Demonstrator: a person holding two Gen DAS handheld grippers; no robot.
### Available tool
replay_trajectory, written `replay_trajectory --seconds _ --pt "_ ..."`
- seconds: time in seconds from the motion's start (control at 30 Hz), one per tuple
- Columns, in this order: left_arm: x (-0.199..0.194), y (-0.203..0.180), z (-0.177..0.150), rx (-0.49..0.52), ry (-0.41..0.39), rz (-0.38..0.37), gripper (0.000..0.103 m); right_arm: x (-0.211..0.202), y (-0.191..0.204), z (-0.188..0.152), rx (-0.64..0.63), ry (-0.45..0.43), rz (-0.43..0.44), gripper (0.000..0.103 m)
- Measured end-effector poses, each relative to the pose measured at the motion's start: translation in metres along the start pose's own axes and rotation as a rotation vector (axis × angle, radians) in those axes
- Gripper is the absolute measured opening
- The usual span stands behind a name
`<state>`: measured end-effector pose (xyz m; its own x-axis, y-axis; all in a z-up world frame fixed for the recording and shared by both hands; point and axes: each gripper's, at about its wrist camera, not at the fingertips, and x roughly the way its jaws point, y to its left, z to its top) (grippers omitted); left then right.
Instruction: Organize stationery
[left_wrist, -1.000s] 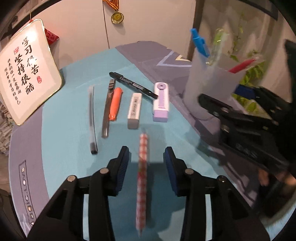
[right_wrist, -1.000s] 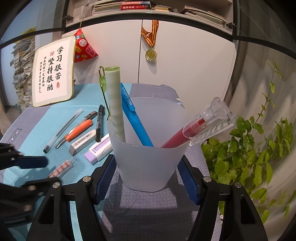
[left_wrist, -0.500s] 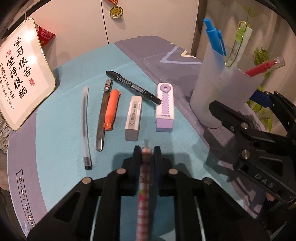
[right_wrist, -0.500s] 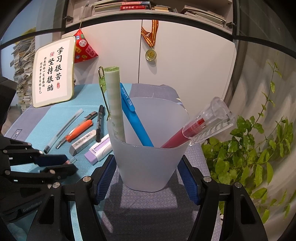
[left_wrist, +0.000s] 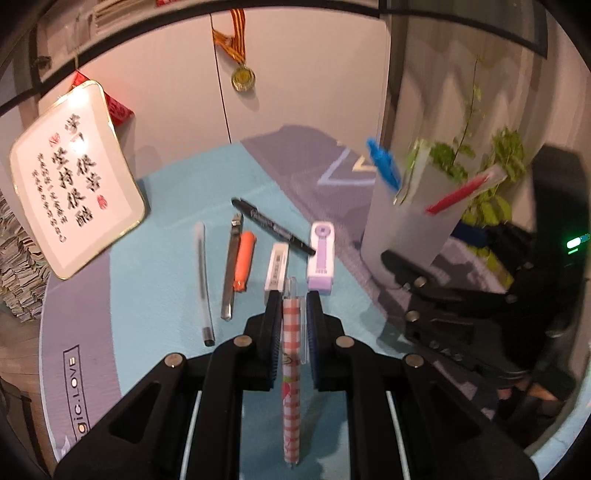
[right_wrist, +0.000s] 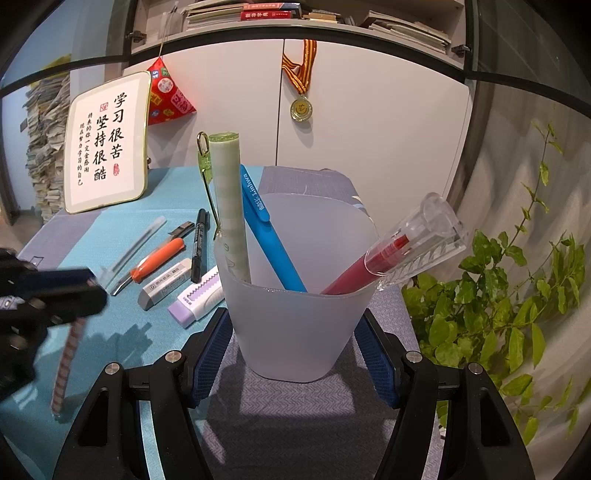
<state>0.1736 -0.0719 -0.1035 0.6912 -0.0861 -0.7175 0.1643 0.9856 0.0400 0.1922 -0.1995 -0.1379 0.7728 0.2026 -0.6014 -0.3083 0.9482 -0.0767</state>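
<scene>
above the mat (left_wrist: 155, 258), left hand-held gripper (left_wrist: 291, 321) clamps checked pen (left_wrist: 291, 369).

Left wrist view: motion-blurred on the right side; translucent cup (left_wrist: 402, 218) and right gripper (left_wrist: 443, 295) smeared, cup contents indistinct. Checked pen (left_wrist: 291, 369) partly hidden between the left gripper's (left_wrist: 291, 306) pads, its far tip clear plastic and hard to trace. Small text on the framed sign (left_wrist: 74, 181) blurred, unreadable.

Right wrist view: left gripper blurred and cut off by the left edge; pen's upper part hidden behind it. Cup base partly hidden by the near fingers. Eraser (right_wrist: 166, 282) label too small to read.
</scene>
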Motion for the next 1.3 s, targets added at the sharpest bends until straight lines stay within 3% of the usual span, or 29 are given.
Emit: replay_trajectory --seconds 0.33,0.77,1.17,1.3 --pt "-0.041 -0.004 0.007 -0.024 -0.119 -0.022 0.011 0.000 0.000 0.000 0.000 0.000 0.000 0.069" --pt "-0.089 -0.007 0.048 -0.080 -0.290 -0.093 0.009 0.000 0.000 0.001 0.000 0.000 0.001 0.069" --pt "-0.096 -0.024 0.084 -0.075 -0.329 -0.142 0.009 0.000 -0.003 0.001 0.004 -0.001 0.008 0.069" --pt "-0.074 -0.017 0.071 -0.066 -0.243 -0.129 0.011 0.000 -0.002 0.002 0.002 -0.001 0.008 0.069"
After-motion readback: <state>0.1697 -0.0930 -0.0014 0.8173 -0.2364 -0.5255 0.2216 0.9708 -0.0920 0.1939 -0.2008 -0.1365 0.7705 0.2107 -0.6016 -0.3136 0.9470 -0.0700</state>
